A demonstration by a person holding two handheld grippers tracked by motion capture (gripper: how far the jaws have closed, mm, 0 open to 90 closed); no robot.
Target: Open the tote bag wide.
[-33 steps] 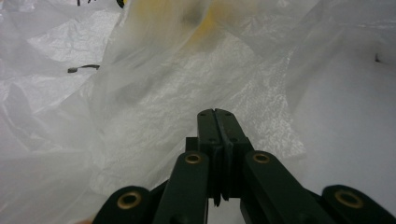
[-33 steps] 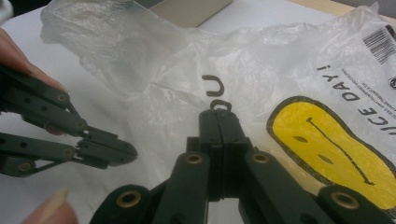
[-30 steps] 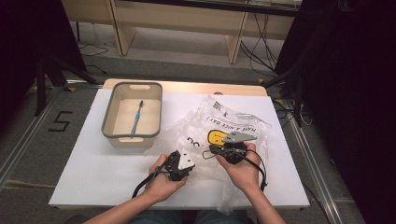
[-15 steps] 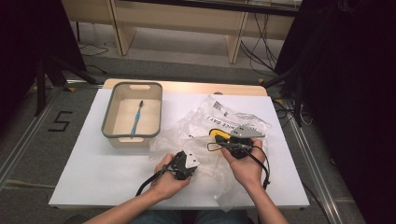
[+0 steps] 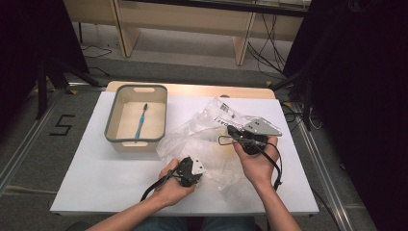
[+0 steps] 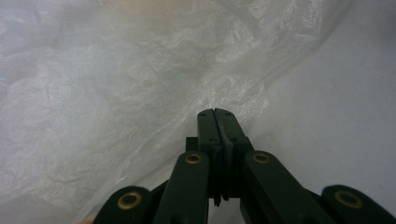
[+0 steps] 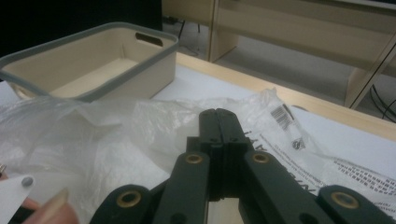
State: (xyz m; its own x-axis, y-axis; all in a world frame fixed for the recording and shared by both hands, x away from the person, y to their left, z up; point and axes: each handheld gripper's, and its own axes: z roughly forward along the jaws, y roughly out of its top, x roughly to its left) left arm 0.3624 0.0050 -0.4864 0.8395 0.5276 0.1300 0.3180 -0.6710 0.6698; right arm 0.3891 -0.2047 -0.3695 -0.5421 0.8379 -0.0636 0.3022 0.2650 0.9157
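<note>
**Two closed grippers at one crumpled plastic bag**

A white table (image 5: 96, 173) is seen from above, with a person's two forearms coming in from the bottom edge. Each hand holds one black two-jaw gripper, so there are two grippers in all.

One clear plastic bag (image 5: 211, 139) lies crumpled on the right half of the table. It has black printed lettering and one barcode label near its far end. In the high view the bag spreads from the middle of the table toward the right edge, just to the right of the tray.

The left gripper (image 5: 188, 169) sits low at the bag's near left edge. In the left gripper view its jaws are pressed together, and thin plastic film lies right at their tips; whether a fold of the film is pinched between them cannot be told. The bag (image 6: 140, 93) covers most of that view, with bare table to the right.

The right gripper (image 5: 234, 132) is over the middle of the bag, and it carries one grey three-cornered plate on top. In the right gripper view its jaws are also clenched together, with the bag (image 7: 116, 135) beneath and beyond them; whether they grip any film cannot be told.

One beige tray (image 5: 113, 126) with a grey rim stands on the far left part of the table. Inside it lies one blue toothbrush (image 5: 141, 120), alone.
</note>
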